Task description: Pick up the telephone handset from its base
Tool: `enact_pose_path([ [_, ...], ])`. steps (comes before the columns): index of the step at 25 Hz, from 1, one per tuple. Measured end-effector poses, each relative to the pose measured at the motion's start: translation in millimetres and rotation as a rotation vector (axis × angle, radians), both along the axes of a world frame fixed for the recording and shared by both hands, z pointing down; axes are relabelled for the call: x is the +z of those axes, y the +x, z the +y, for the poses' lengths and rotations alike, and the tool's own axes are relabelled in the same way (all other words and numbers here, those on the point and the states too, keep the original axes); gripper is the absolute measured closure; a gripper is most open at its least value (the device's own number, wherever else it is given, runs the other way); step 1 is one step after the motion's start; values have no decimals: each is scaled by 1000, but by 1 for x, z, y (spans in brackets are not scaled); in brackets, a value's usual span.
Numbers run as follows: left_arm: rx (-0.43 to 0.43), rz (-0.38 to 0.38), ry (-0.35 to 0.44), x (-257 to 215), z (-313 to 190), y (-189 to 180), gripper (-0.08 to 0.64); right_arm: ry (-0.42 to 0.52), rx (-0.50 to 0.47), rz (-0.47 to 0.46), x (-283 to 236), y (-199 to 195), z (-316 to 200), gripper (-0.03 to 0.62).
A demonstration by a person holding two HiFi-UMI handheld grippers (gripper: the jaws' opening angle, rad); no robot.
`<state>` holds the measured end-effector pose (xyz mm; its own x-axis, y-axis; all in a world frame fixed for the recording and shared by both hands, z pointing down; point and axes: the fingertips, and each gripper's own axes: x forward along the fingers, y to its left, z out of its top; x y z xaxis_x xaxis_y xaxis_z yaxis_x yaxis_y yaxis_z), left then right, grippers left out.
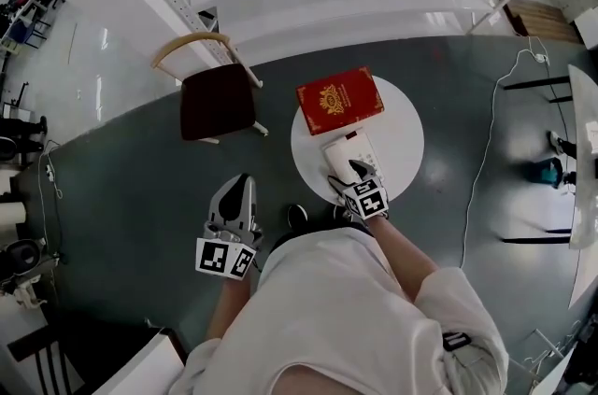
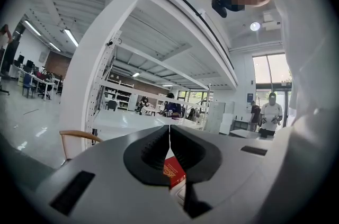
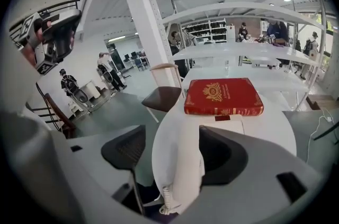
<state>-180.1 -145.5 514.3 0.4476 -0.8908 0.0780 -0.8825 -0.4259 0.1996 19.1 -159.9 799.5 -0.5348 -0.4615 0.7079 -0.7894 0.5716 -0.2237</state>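
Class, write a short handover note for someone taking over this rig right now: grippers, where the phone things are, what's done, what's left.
Left gripper: shut, empty, held level over the floor beside the table.
Right gripper: open, jaws either side of the handset, not clamped.
Handset: lying at the near edge of the round table, in front of the red book.
Done: right gripper lined up.
Left: close on the handset and lift it.
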Motion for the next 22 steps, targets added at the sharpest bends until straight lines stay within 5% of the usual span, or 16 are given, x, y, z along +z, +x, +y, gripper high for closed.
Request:
enact_pose_path([
  [22, -74, -10, -48, 9, -4, -33, 538, -183, 28, 157, 78, 8, -15, 236],
])
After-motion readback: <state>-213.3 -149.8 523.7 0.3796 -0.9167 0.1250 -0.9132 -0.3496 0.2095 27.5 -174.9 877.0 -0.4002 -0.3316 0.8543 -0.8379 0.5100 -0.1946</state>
